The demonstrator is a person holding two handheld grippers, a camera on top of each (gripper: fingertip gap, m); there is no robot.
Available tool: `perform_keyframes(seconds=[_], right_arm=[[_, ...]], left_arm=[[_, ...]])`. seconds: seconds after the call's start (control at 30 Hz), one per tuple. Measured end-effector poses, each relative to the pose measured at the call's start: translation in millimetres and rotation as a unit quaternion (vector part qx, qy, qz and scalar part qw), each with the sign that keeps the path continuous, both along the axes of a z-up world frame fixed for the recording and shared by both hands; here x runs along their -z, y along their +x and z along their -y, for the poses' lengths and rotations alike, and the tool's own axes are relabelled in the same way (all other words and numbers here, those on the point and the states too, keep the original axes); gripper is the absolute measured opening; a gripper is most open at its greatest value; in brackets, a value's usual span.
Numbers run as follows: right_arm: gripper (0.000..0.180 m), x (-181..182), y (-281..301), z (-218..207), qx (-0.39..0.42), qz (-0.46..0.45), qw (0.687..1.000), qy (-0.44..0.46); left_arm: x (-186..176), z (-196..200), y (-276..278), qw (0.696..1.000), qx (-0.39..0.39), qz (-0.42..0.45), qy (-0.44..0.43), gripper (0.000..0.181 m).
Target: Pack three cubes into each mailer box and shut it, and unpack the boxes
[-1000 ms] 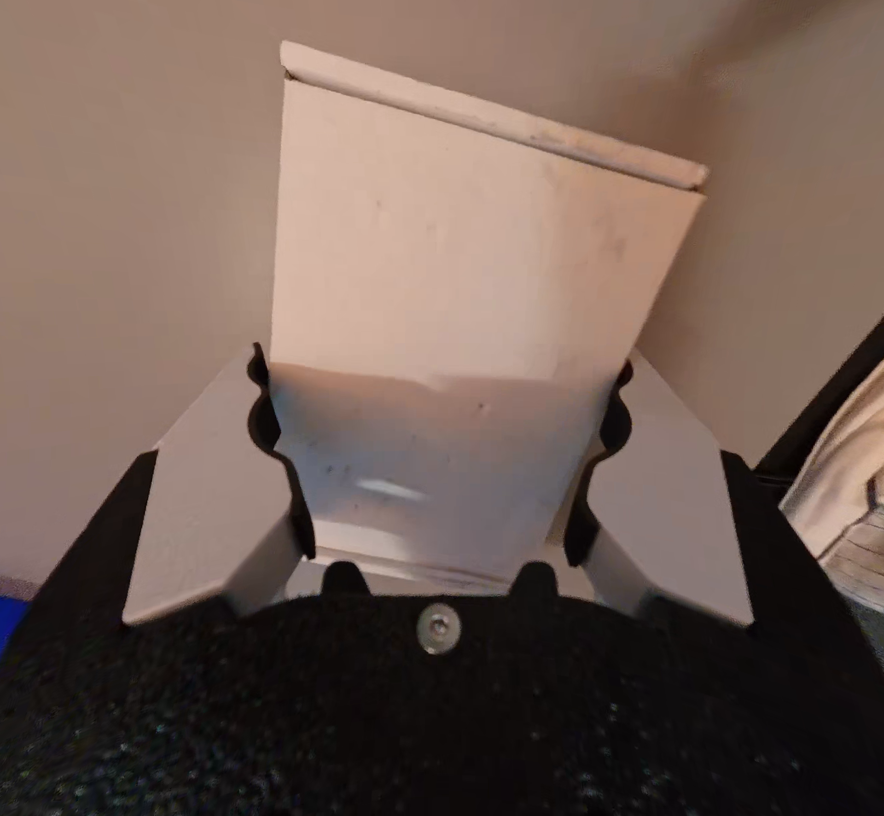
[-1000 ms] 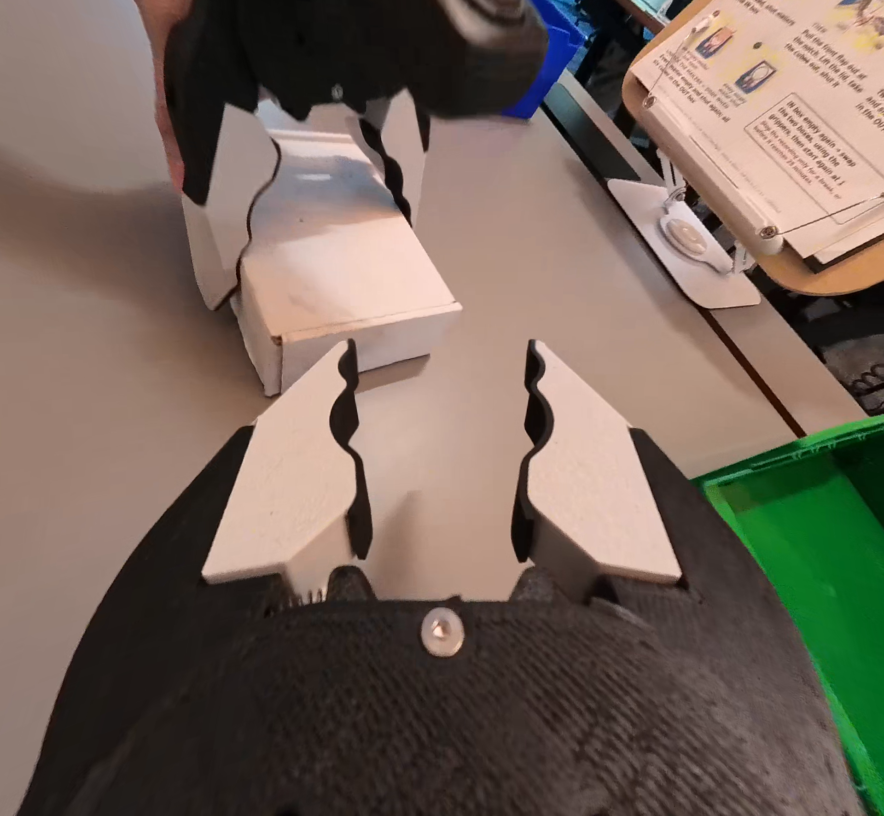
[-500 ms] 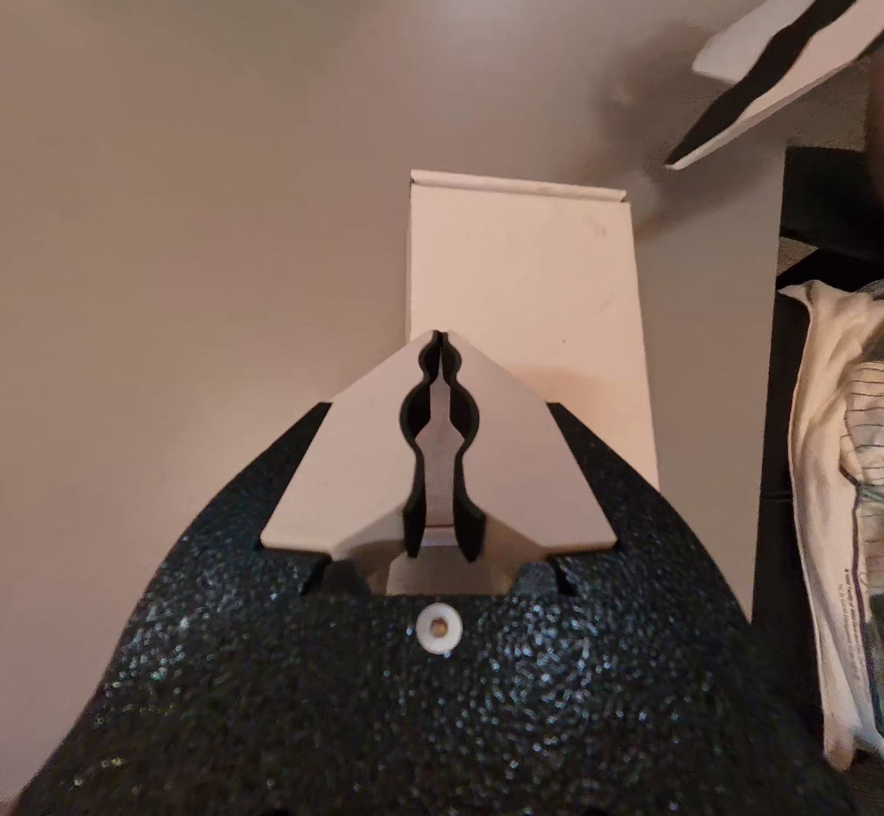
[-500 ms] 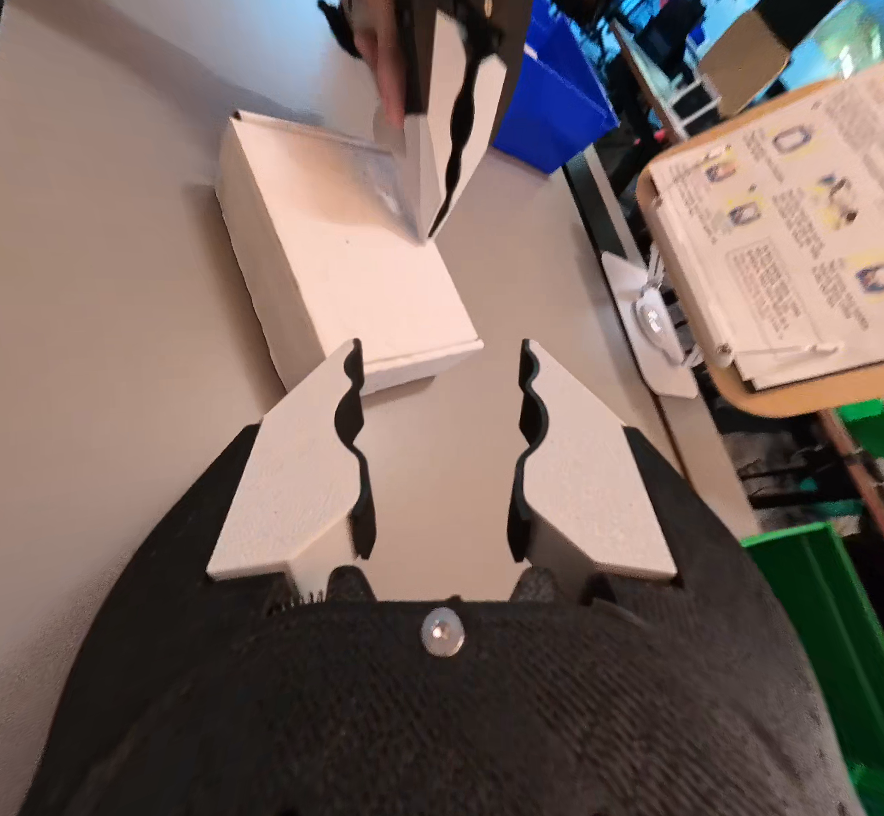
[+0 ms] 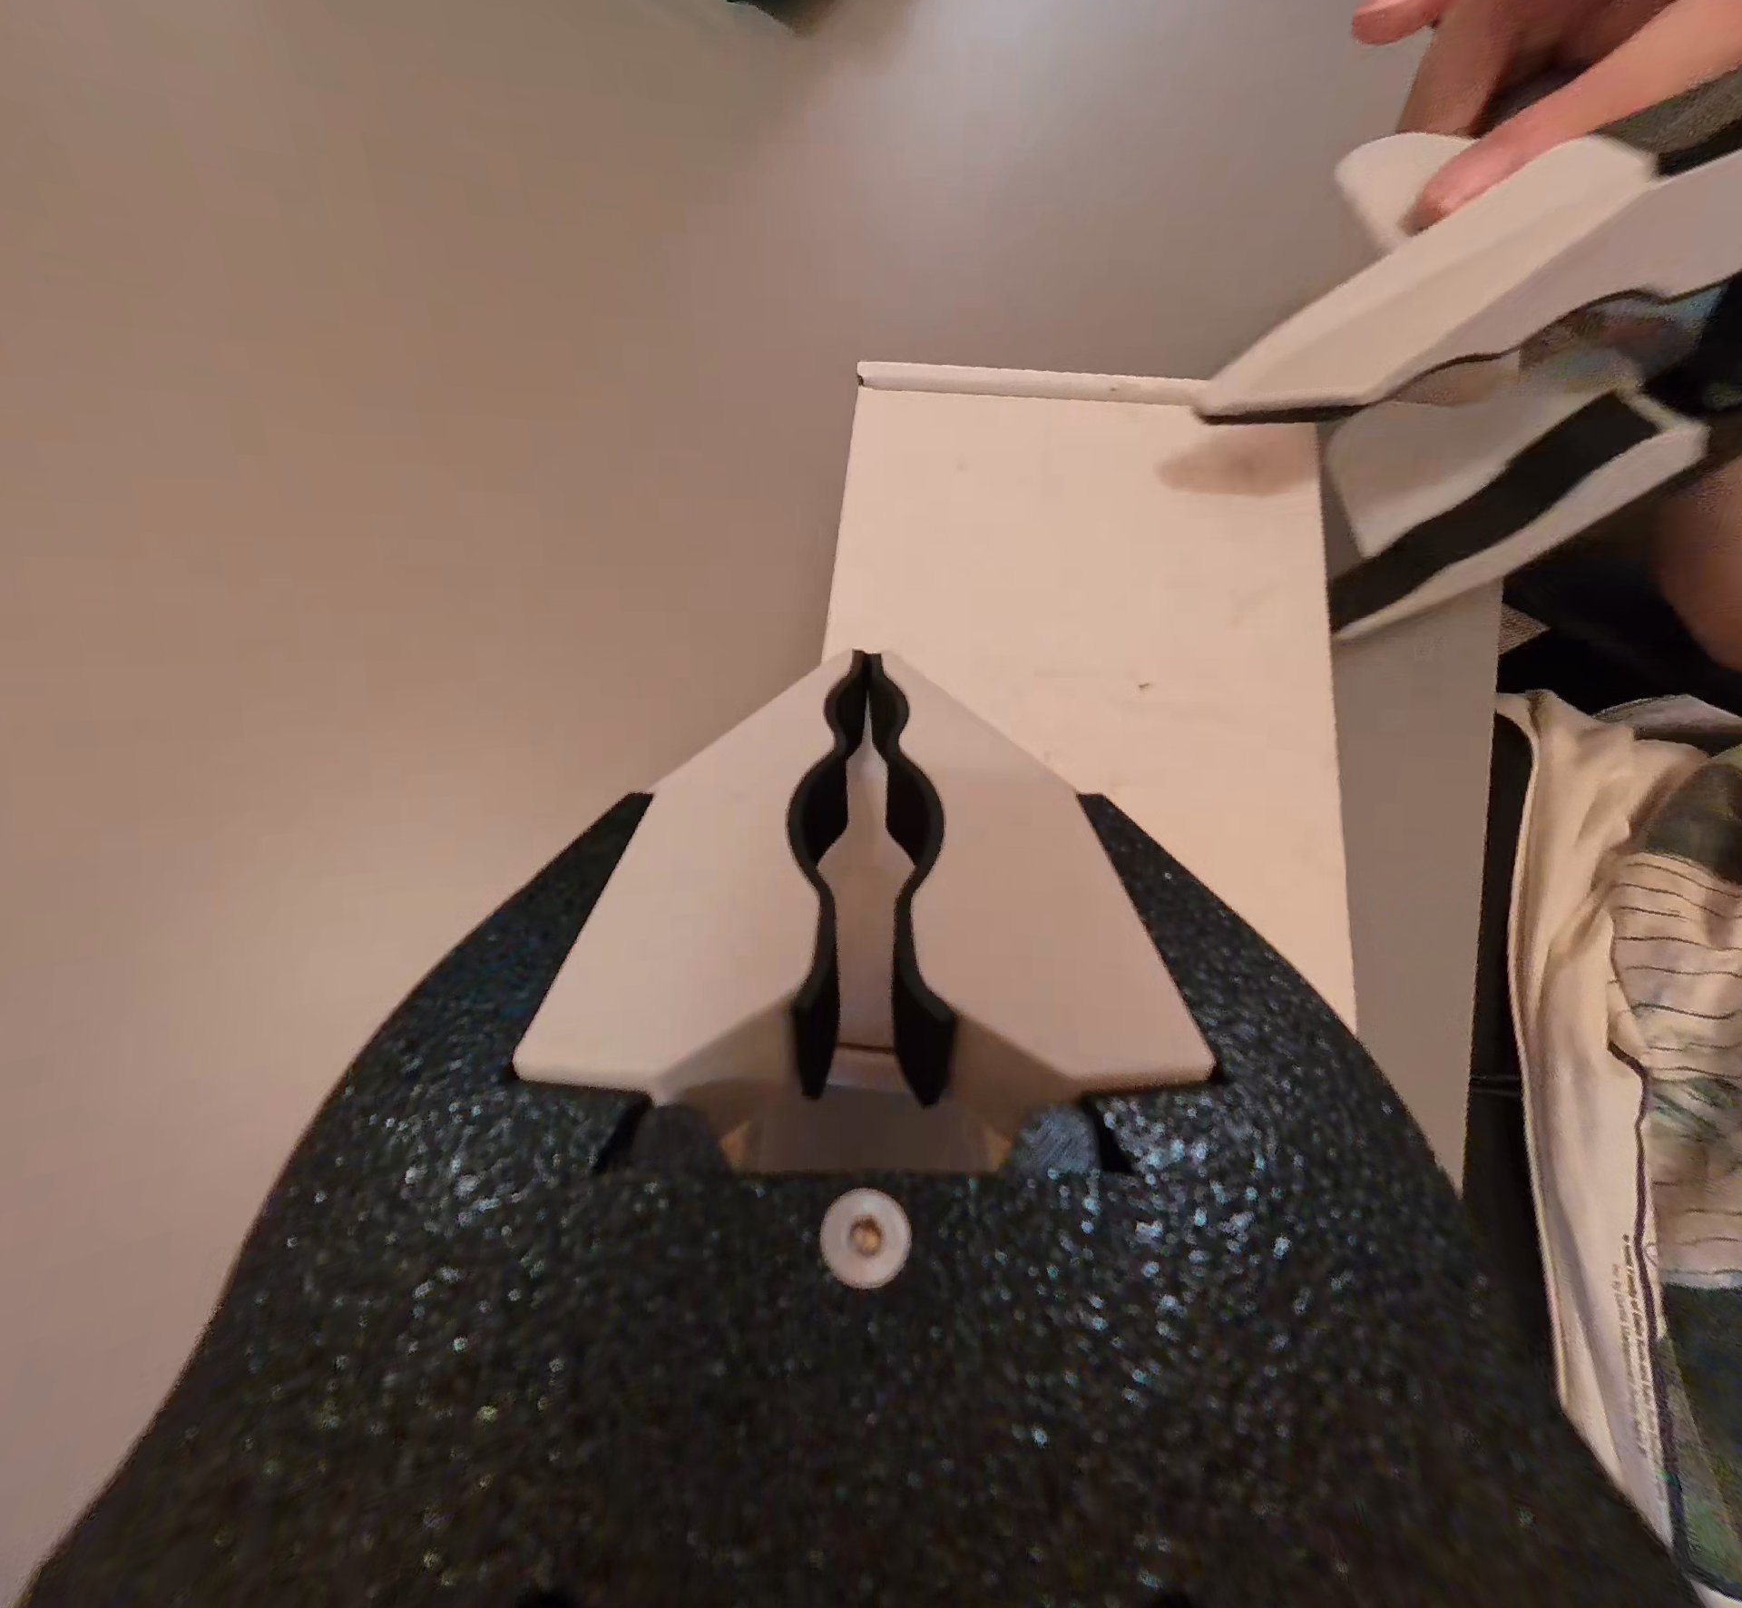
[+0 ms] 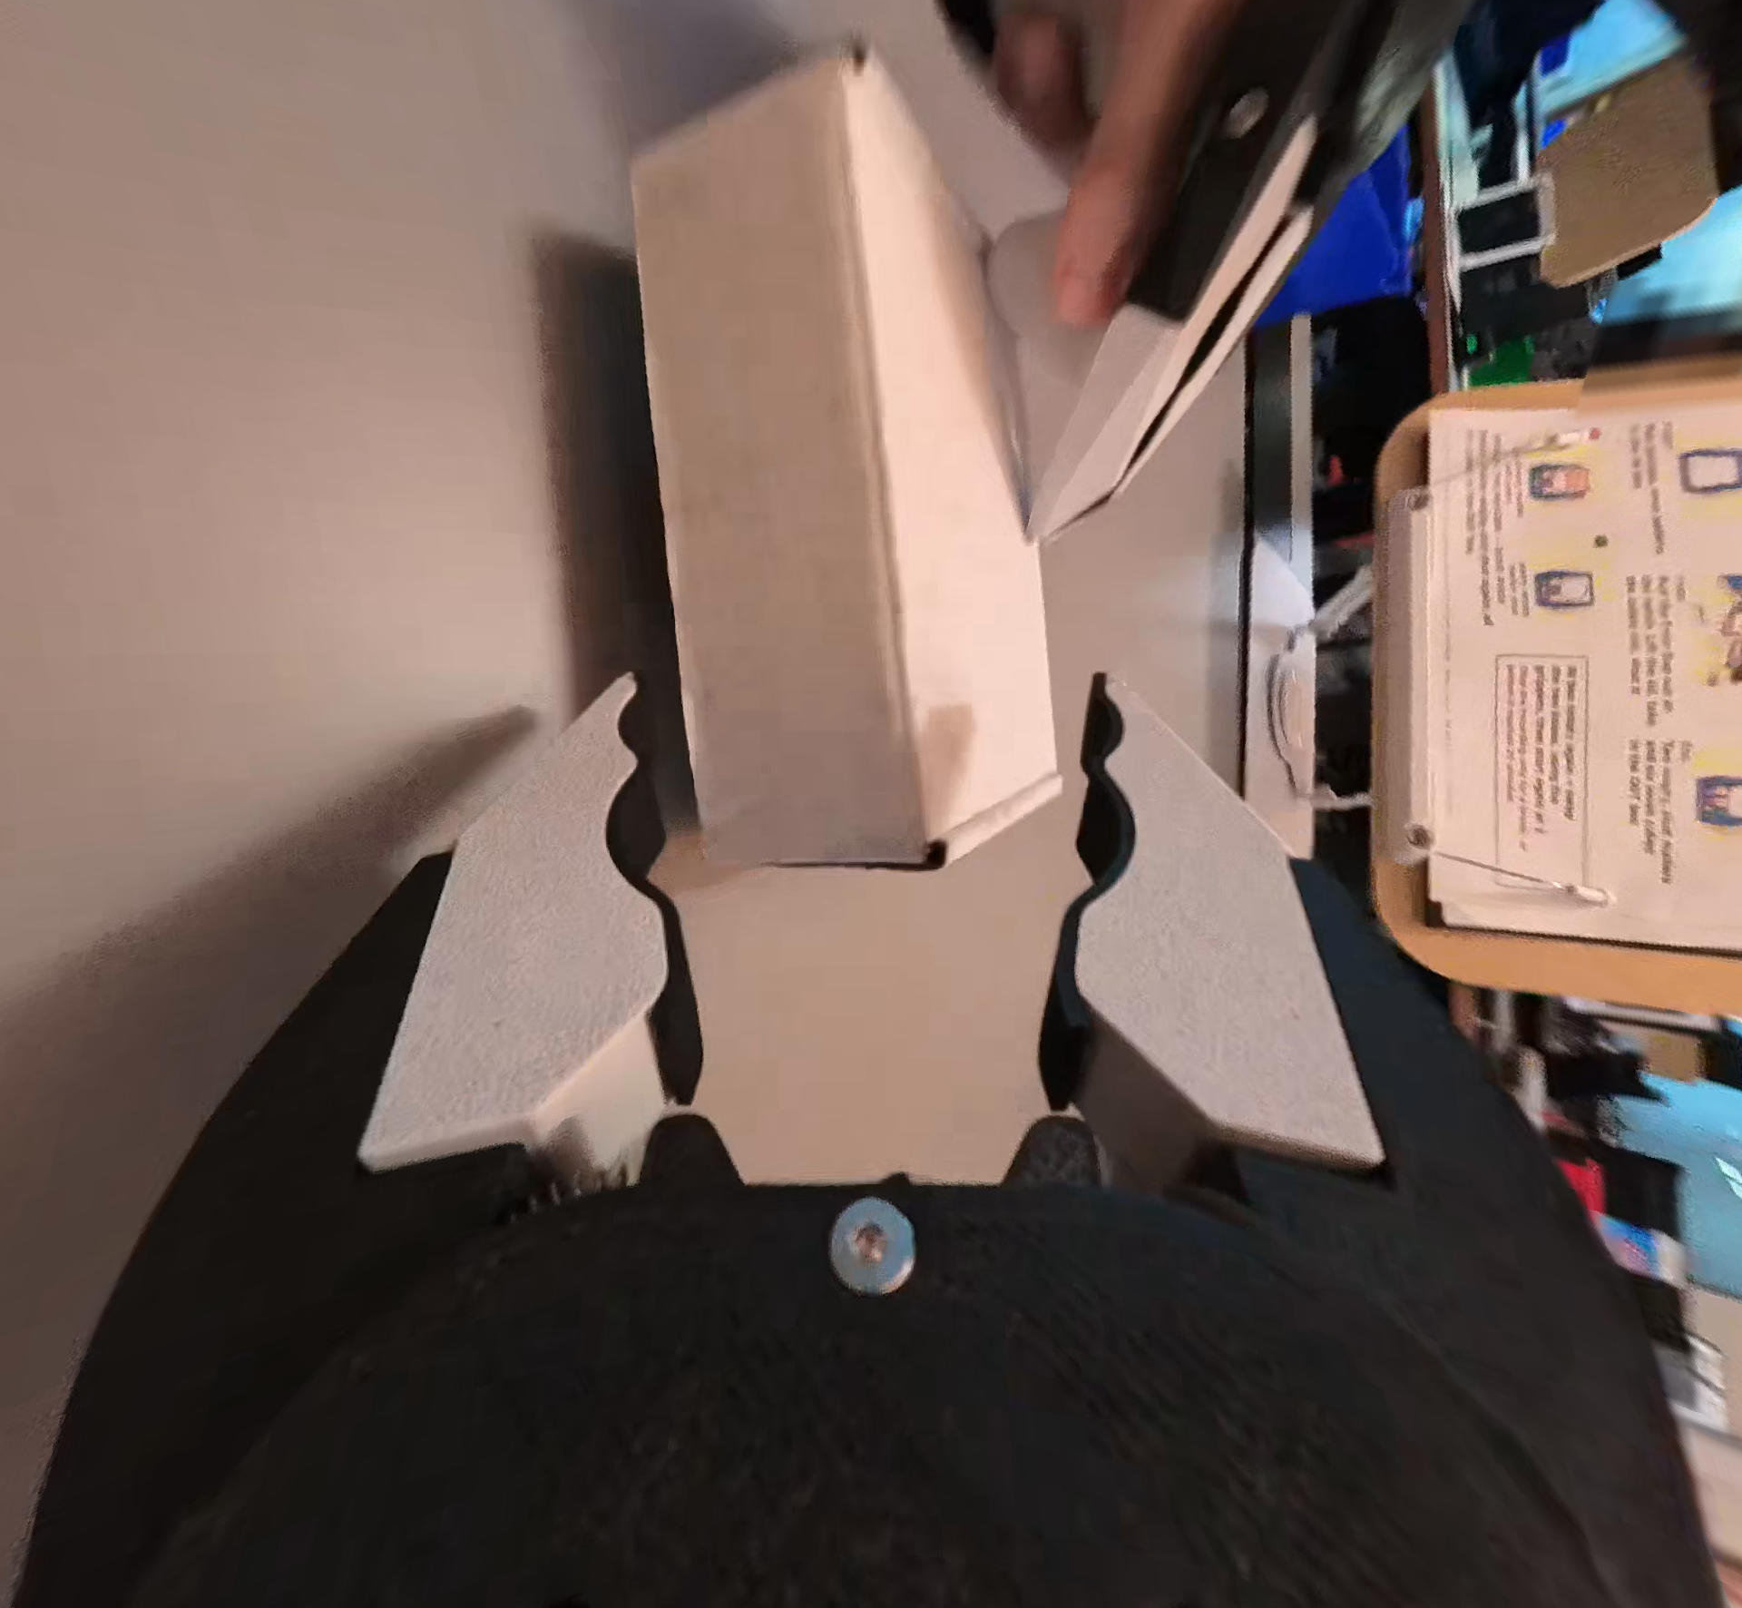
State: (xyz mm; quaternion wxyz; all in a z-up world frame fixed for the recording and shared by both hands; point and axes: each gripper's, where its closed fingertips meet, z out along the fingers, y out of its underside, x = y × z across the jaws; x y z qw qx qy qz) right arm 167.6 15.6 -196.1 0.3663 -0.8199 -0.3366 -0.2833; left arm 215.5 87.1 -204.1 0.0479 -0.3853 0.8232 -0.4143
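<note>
Left wrist view: left tongs [image 5: 865, 667] pressed together over the closed box [image 5: 1084, 620], likely steadying it; right tongs [image 6: 862, 714] apart, straddling its end.

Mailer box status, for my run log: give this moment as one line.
mailer box: closed, flat on table | left gripper: shut, empty, over box | right gripper: open, at box end | cubes: none visible

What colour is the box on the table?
The mailer box is plain white, clearest in the left wrist view.
</note>
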Motion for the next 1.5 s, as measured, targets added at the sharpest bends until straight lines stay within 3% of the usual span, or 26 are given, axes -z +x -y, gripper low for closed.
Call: perform_keyframes(seconds=[0.1,0.23,0.4,0.57,0.67,0.8,0.87,0.97,1.03,1.2,1.3,1.37,1.5], right_arm=[[0.088,18.6,22.0,-0.9,0.027,0.062,0.997,-0.036],[0.069,23.0,27.2,-8.3,0.012,0.095,0.995,-0.033],[0.066,6.1,26.0,-10.4,0.024,0.048,0.999,0.007],[0.066,11.7,33.2,-1.2,0.029,0.011,1.000,-0.004],[0.066,7.5,36.1,0.9,0.024,-0.027,0.999,0.011],[0.066,3.1,39.1,3.8,0.014,-0.075,0.997,0.021],[0.066,1.3,41.2,4.1,0.007,-0.095,0.995,0.021],[0.066,-0.6,43.9,3.4,-0.006,-0.117,0.993,0.006],[0.066,-1.3,44.8,2.1,-0.014,-0.124,0.992,-0.008],[0.066,0.6,49.2,-3.6,-0.009,-0.107,0.994,-0.037],[0.068,0.3,59.9,-0.3,0.030,-0.045,0.998,-0.044],[0.081,-9.9,60.6,-2.0,0.049,0.022,0.998,-0.019],[0.083,-39.1,25.2,-17.6,-0.010,0.183,0.982,0.052]], left_arm=[[0.0,-0.5,0.6,1.000,-0.005,-0.004,-0.006,0.000],[-2.3,-7.1,4.7,0.999,-0.021,0.026,0.010,0.000],[-43.8,-36.4,-12.4,0.978,-0.058,0.197,-0.046,0.076],[-45.6,-56.5,-59.9,0.928,-0.047,0.368,0.018,0.097],[-19.4,-49.0,-73.1,0.915,-0.022,0.393,0.085,0.093],[-13.8,-41.5,-62.5,0.893,-0.022,0.431,0.127,0.107],[-8.2,-26.6,-55.1,0.893,0.015,0.430,0.135,0.113],[-2.1,-10.1,-35.0,0.876,0.048,0.452,0.162,0.108],[-7.7,-1.6,-22.0,0.868,0.047,0.473,0.146,0.080],[-2.9,17.6,-5.5,0.860,0.078,0.481,0.151,0.076],[7.6,16.7,0.4,0.863,0.084,0.464,0.179,0.074],[9.8,15.9,1.1,0.865,0.083,0.460,0.185,0.074],[12.0,15.7,2.0,0.864,0.082,0.458,0.194,0.073]])
